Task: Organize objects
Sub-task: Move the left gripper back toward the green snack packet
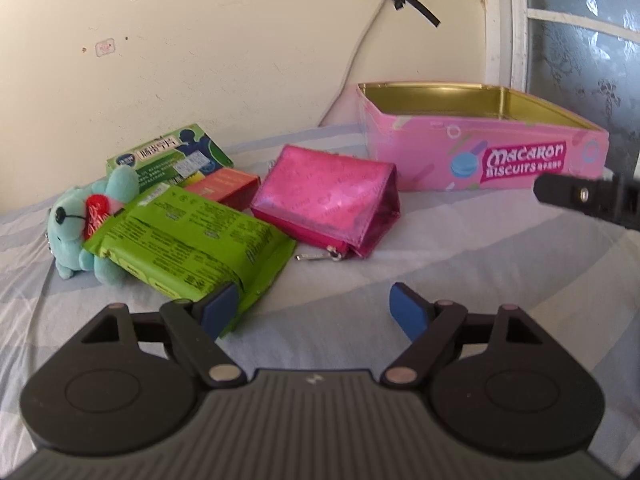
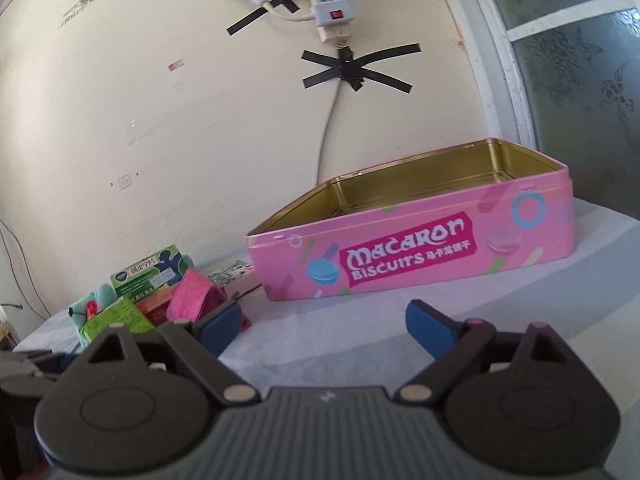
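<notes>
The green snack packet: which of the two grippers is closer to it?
Left. The left gripper has one finger at the green snack packet's near corner. The right gripper sits off toward the pink tin, packet well aside.

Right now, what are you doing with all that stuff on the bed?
A person is tidying with a pair of tongs in each hand. The pink biscuit tin sits open with nothing visible inside. A green packet, a shiny pink pouch, a blue plush toy and two small boxes lie in a pile beside it. The left tongs are open, close to the green packet but holding nothing. The right tongs are open too, facing the tin.
</notes>
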Tool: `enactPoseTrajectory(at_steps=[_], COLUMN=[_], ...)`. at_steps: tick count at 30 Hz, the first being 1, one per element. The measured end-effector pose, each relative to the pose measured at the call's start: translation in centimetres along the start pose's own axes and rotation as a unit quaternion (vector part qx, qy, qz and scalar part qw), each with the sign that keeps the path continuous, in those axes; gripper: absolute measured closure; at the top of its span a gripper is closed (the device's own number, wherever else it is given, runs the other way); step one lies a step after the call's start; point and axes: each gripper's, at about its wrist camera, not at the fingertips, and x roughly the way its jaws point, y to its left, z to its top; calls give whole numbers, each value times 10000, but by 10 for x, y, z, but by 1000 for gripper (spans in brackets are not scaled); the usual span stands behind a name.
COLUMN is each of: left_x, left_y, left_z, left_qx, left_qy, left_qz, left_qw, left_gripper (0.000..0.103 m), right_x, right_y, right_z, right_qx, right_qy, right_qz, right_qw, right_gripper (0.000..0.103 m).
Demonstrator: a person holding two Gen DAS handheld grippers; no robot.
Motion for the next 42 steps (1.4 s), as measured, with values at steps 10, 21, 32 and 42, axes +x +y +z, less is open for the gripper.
enactPoseTrajectory(at_steps=[10, 21, 32, 42], left_x=[0, -14, -62, -72], left_y=[2, 13, 139, 188], left_z=[-1, -9, -29, -43], left_qx=[-112, -101, -1639, -2442], left_qy=[-17, -44, -345, -408], left_qz=[-58, -311, -661, -139], left_qw=[9999, 9995, 9836, 9688], left_gripper=[18, 18, 10, 10], right_x=[3, 8, 17, 88], right_y=[-9, -3, 65, 192], right_z=[0, -1, -10, -16], right_qx=[290, 213, -852, -2994], right_qy=[109, 255, 753, 1061], right_qz=[51, -93, 1427, 1915], right_qw=[9995, 9994, 9832, 9287], right_gripper=[10, 10, 10, 2])
